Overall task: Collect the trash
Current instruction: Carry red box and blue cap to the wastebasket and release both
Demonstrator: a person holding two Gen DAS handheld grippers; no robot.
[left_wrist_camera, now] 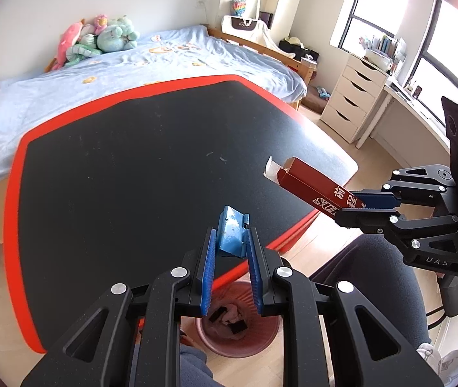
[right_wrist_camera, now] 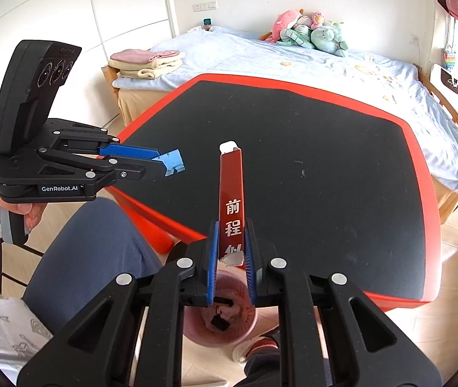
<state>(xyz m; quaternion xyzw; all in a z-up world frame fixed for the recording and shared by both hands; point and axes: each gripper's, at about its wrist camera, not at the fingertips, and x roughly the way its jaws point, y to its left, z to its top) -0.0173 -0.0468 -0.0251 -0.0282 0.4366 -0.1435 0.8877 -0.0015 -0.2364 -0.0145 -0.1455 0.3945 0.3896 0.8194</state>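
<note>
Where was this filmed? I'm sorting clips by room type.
Most likely a bedroom at home: a bed with a light blue sheet and plush toys at its head, folded towels on its corner, and a white drawer unit beside a desk under the window.

The left gripper (left_wrist_camera: pixel 231 245) clamps a blue plastic piece (left_wrist_camera: pixel 231 235) above the pink bin (left_wrist_camera: pixel 238 325) — beside it, the right gripper (left_wrist_camera: pixel 354 208) grips a red carton (left_wrist_camera: pixel 313 187) over the table's (left_wrist_camera: pixel 132 167) edge.
</note>
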